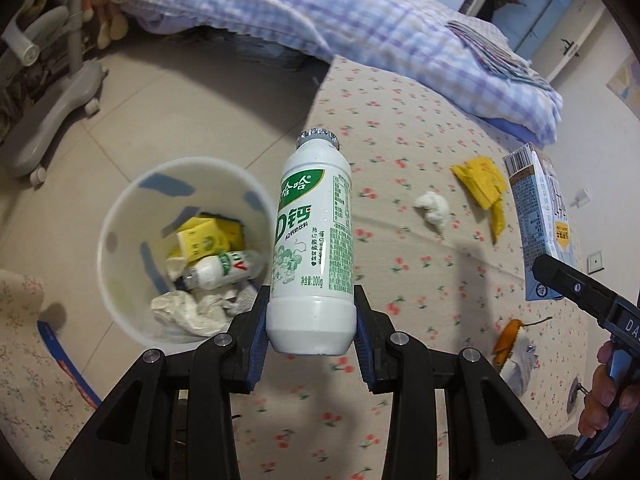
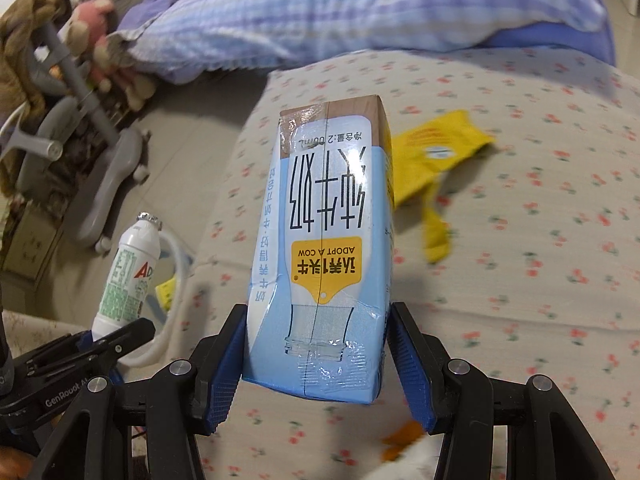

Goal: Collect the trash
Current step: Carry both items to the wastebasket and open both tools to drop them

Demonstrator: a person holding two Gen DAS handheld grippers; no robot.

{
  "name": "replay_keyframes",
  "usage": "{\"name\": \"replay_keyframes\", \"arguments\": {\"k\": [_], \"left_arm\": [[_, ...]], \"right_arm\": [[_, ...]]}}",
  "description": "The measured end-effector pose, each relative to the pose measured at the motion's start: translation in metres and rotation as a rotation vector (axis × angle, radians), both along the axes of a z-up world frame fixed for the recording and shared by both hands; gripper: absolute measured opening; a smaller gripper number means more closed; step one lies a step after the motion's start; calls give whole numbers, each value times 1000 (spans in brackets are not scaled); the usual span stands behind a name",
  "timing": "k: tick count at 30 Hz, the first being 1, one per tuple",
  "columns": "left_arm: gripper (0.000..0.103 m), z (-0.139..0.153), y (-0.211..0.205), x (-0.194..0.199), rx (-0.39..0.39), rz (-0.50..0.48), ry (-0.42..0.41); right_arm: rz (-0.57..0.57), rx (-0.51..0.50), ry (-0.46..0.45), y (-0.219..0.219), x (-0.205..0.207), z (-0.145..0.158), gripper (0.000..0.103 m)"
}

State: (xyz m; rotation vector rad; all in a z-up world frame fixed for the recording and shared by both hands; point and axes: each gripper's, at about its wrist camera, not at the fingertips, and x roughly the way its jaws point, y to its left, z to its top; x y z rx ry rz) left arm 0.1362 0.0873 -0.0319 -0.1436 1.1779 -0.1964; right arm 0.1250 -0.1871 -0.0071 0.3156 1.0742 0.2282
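your left gripper point(image 1: 311, 336) is pinching the base of a white drink bottle point(image 1: 314, 240) with green print, its blue pads pressed to both sides, the foil-capped neck pointing up toward the middle of the frame. just left of the bottle, in the lower left of that view, sits the white trash bin point(image 1: 120, 216) on the tiled floor, already holding a yellow carton point(image 1: 204, 238), a second small bottle point(image 1: 224, 270) and crumpled paper point(image 1: 184, 312).

your right gripper point(image 2: 316, 364) is clamped on the lower end of a light blue milk carton point(image 2: 324, 248), which stands upside down in the centre of its view, its print inverted. the same carton shows at the right edge of the left view.

on the flowered bed sheet point(image 1: 400, 128), right of centre in the left view, lie a white tissue wad point(image 1: 434, 208) and a yellow wrapper point(image 1: 482, 184), near each other but apart. an orange scrap point(image 1: 506, 340) lies at the lower right. a checked purple quilt point(image 1: 360, 20) fills the top of the frame.
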Motion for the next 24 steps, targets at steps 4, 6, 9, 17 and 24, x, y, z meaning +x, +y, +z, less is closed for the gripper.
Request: {"name": "replay_keyframes", "arguments": {"k": [4, 6, 9, 17, 24], "left_arm": [[40, -8, 31, 3, 6, 49, 20], [40, -13, 42, 5, 5, 66, 33], [40, -22, 60, 8, 1, 97, 56], [42, -36, 90, 23, 4, 133, 54], [90, -44, 116, 19, 103, 215, 83]], "right_arm": [[49, -8, 5, 28, 5, -5, 59], [72, -15, 11, 42, 8, -9, 59], [94, -20, 19, 57, 11, -13, 59], [144, -29, 39, 95, 21, -26, 59], [193, -30, 49, 126, 30, -36, 60]]}}
